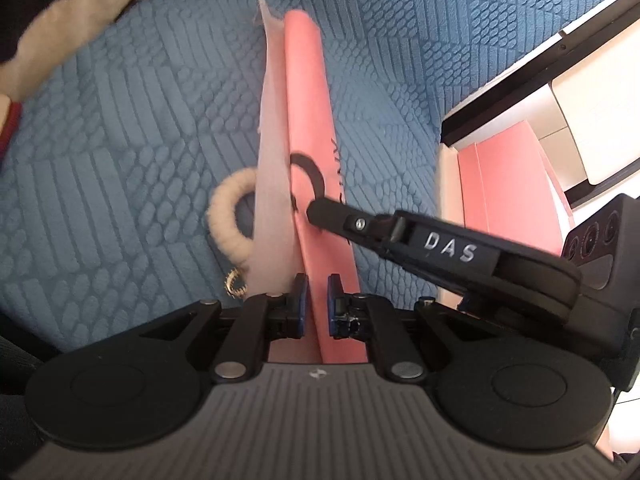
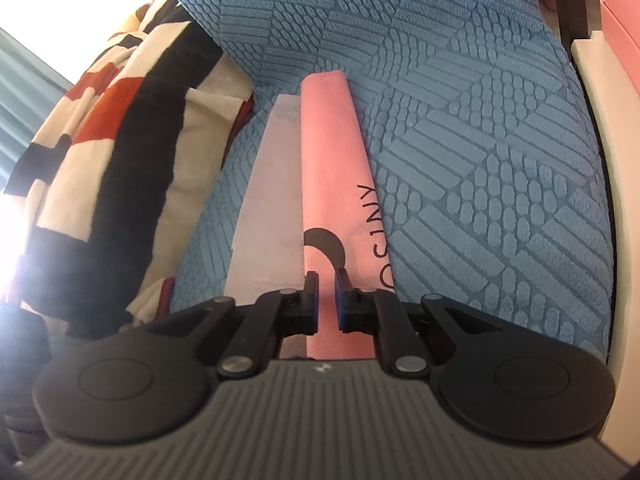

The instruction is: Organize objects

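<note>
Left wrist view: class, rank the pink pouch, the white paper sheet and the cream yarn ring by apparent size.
1. pink pouch
2. white paper sheet; seen edge-on, so its rank is unsure
3. cream yarn ring

- Pink cloth (image 2: 332,168) is showing dark brown lettering and a curved dark mark.
- Blue cover (image 2: 480,160) is displaying an embossed pattern of bars and ovals.
- Blanket (image 2: 120,140) is showing cream, black and red blocks.
- Cream ring (image 1: 228,216) is lying on blue.

The pink pouch (image 1: 308,128) hides part of a cream ring (image 1: 226,216).
</note>
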`<action>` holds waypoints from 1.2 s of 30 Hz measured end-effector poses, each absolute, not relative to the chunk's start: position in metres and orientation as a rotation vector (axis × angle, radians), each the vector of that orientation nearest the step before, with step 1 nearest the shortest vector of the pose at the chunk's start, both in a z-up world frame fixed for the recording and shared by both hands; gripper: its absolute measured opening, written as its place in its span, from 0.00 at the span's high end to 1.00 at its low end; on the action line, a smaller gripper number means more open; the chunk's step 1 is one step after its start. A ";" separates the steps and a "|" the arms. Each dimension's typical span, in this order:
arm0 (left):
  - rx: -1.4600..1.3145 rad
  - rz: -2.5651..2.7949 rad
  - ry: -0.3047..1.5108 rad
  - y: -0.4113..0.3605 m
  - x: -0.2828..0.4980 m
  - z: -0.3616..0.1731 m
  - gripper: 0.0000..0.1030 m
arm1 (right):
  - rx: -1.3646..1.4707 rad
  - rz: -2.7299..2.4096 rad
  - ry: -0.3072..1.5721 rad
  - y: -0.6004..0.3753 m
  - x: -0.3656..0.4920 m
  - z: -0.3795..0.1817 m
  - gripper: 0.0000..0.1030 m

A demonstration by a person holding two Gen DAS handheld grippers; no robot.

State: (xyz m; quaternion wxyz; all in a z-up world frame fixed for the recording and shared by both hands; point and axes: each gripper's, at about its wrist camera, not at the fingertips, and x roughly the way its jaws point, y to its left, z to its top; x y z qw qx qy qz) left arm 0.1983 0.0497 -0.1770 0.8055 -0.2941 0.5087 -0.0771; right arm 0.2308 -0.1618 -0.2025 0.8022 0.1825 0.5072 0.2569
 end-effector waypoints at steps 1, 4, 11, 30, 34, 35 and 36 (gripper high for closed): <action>-0.627 -0.168 1.079 0.051 0.198 -0.174 0.90 | 0.388 0.550 1.088 -0.161 0.231 -0.203 0.91; -0.617 -0.178 1.043 0.052 0.198 -0.164 0.91 | 0.393 0.548 1.092 -0.162 0.232 -0.204 0.91; -0.582 -0.191 1.063 0.046 0.204 -0.166 0.91 | 0.447 0.542 1.106 -0.167 0.234 -0.207 0.92; -0.473 -0.184 1.092 0.030 0.211 -0.181 0.91 | 0.418 0.487 1.083 -0.181 0.230 -0.198 0.85; -0.445 -0.180 1.085 0.028 0.211 -0.181 0.91 | 0.441 0.455 1.078 -0.192 0.231 -0.198 0.69; -0.436 -0.179 1.082 0.028 0.211 -0.181 0.91 | 0.448 0.450 1.079 -0.193 0.232 -0.198 0.69; -0.432 -0.179 1.080 0.028 0.209 -0.181 0.91 | 0.457 0.447 1.080 -0.194 0.232 -0.199 0.69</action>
